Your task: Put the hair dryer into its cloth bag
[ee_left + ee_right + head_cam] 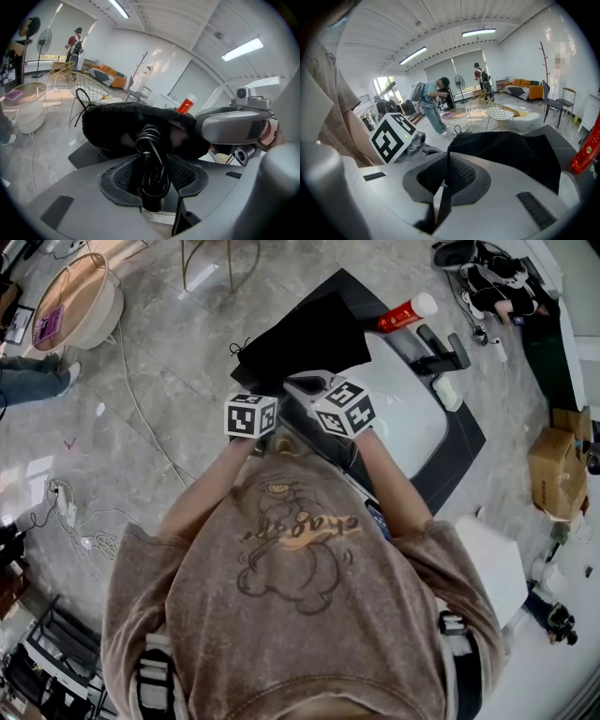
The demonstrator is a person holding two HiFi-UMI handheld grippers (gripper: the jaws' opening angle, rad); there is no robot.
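Nearest us is our own brown T-shirt [300, 615], filling the lower head view, with both forearms reaching out over a dark surface [464, 451] that carries a white basin [412, 413]. Next in size is the black cloth bag [300, 338], spread over the far part of that surface just beyond the two marker cubes, its mouth turned towards us.

Our right claw [445, 176] is pressed together on a thin fold of the bag's rim and holds the mouth up. Our left claw [152, 176] stands partly spread, pinching the hair dryer's coiled black cord [150, 150], whose loops run from between the pads into the opening. No view shows the dryer's body. We judge it is already inside the bag, with the cord the last part still out.

So we take the step in hand to be tucking the cord in. The next move calls for pushing the bundle past the rim while the right claw keeps the mouth wide. The left claw should let go only once the springy loops are well inside, and the thin drawstring [80, 101] can then be dealt with.
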